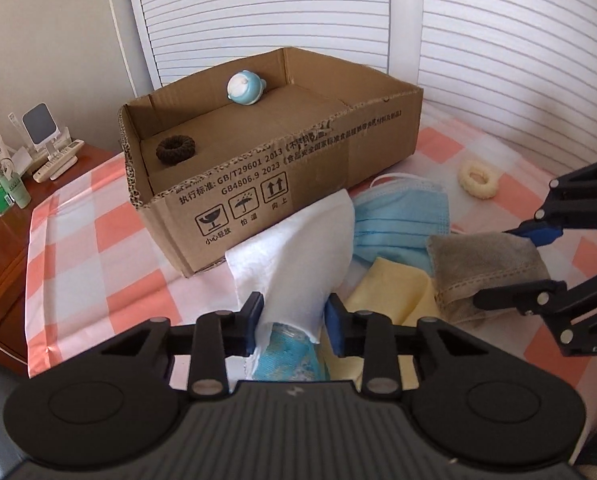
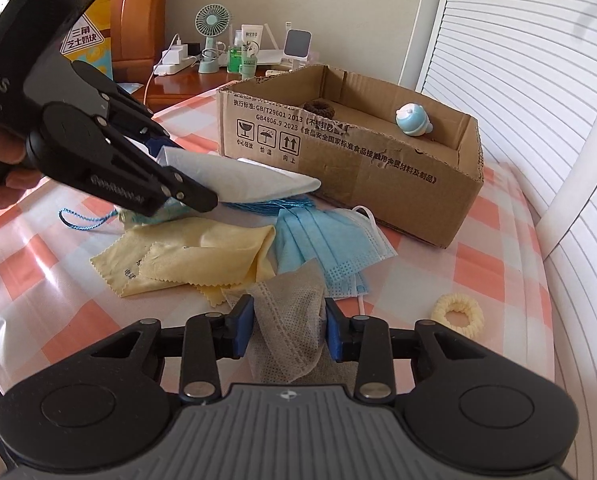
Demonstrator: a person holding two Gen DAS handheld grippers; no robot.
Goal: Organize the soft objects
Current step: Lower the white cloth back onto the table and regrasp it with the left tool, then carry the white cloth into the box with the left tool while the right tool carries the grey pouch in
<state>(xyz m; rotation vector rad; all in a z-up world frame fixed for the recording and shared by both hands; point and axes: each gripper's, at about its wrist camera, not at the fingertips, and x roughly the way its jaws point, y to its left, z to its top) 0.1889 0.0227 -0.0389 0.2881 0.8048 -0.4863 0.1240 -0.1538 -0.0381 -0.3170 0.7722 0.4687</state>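
My left gripper (image 1: 294,320) is shut on a white tissue (image 1: 298,248), held above the bed; it also shows in the right wrist view (image 2: 186,176) with the tissue (image 2: 258,184). My right gripper (image 2: 288,330) is shut on a grey cloth (image 2: 290,320), also seen in the left wrist view (image 1: 486,268). An open cardboard box (image 1: 298,184) holds a brown scrunchie (image 1: 175,150) and a blue-white toy (image 1: 245,87). Blue face masks (image 2: 326,240), a yellow cloth (image 2: 194,256) and a cream scrunchie (image 2: 458,314) lie on the checked bedcover.
A teal item with blue cord (image 2: 82,220) lies under the left gripper. A wooden nightstand (image 1: 2,240) with bottles, a fan (image 2: 209,36) and chargers stands beside the bed. White slatted panels (image 2: 518,60) rise behind the box.
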